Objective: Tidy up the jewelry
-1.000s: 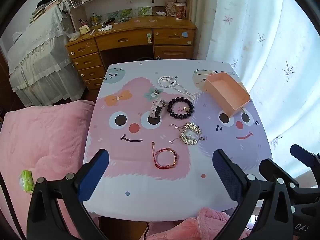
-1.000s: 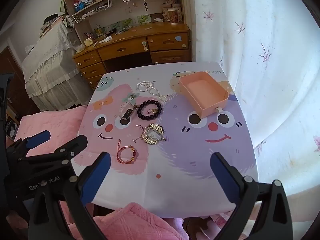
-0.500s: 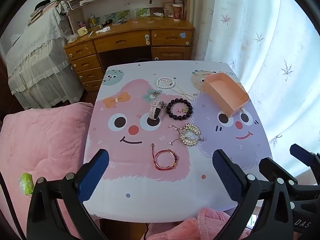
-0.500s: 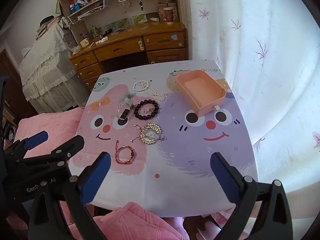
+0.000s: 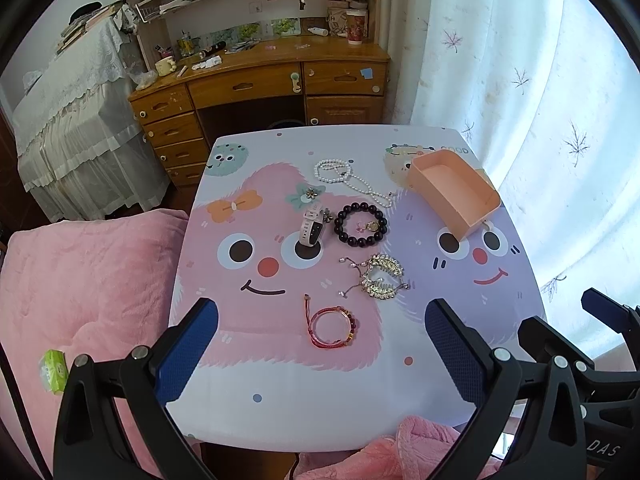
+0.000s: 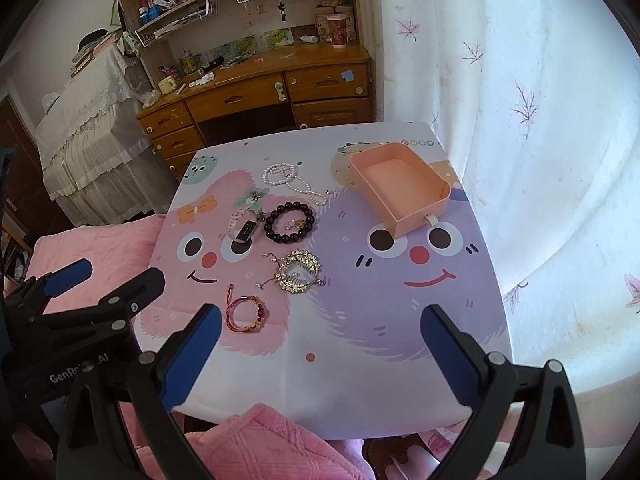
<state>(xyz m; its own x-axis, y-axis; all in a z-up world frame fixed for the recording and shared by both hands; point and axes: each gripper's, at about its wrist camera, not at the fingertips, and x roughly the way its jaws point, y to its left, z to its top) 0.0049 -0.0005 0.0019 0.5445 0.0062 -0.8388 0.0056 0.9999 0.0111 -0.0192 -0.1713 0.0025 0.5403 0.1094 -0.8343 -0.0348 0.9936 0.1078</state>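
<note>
Compared with a second ago, almost nothing is altered: both views are only drawn slightly back and up from the tabletop (image 5: pixel 280 400), so the task is judged not yet begun. From left to right, the left gripper (image 5: pixel 320 356) is held wide open and empty above the near edge, the watch (image 5: pixel 311 230), red bracelet (image 5: pixel 332 326), dark bead bracelet (image 5: pixel 360 224), gold piece (image 5: pixel 380 278) and pearl necklace (image 5: pixel 348 178) are left untouched, and the peach box (image 5: pixel 452 192) is seen empty. The right gripper (image 6: pixel 320 352) is likewise kept open, nothing gripped.
</note>
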